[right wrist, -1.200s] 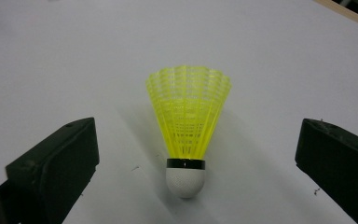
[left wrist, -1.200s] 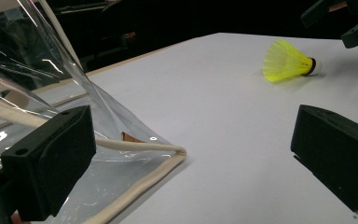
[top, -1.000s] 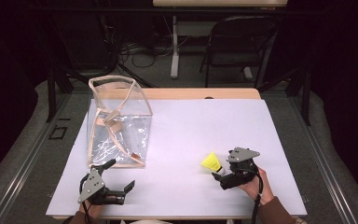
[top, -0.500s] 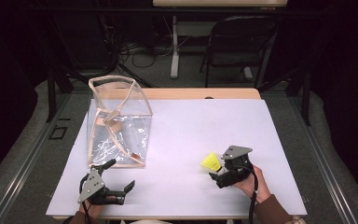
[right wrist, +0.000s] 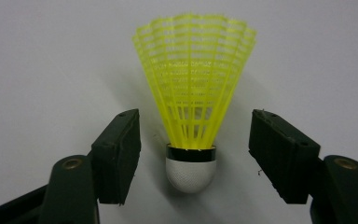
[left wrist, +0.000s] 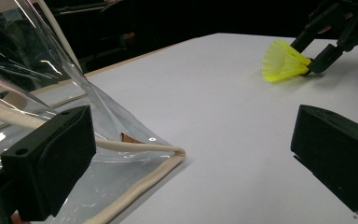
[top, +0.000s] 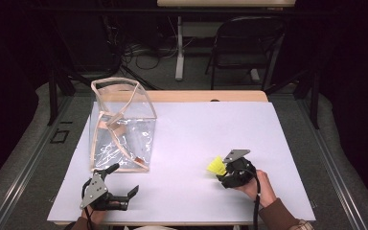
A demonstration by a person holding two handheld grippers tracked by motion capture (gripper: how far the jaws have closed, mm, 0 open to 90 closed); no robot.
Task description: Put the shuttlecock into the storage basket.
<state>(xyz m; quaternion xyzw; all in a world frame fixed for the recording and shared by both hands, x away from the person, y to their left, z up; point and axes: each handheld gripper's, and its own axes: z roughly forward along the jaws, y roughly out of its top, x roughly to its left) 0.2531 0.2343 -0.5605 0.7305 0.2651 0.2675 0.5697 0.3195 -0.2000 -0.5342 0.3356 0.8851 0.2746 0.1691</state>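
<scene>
A yellow shuttlecock (top: 216,166) (right wrist: 193,102) lies on its side on the white tabletop (top: 211,124), white cork toward the person. My right gripper (top: 222,175) (right wrist: 195,140) straddles the cork. Its jaws have just been closing, and a gap remains on each side of the cork, so the pads do not touch it. My left gripper (top: 123,181) (left wrist: 193,158) rests open at the front left, beside the bottom corner of a clear plastic bag (top: 124,129) (left wrist: 23,60) with cream piping. The left gripper view also shows the shuttlecock (left wrist: 283,61) and the right gripper (left wrist: 326,42) far off.
The clear bag stands upright at the left of the table with its mouth open upward. A folding chair (top: 244,43) and a table leg (top: 179,48) stand on the floor beyond the far edge. Cables lie on the floor there.
My right gripper edged left up to the shuttlecock, and its jaws drew in around the cork. The left gripper and the bag stayed put.
</scene>
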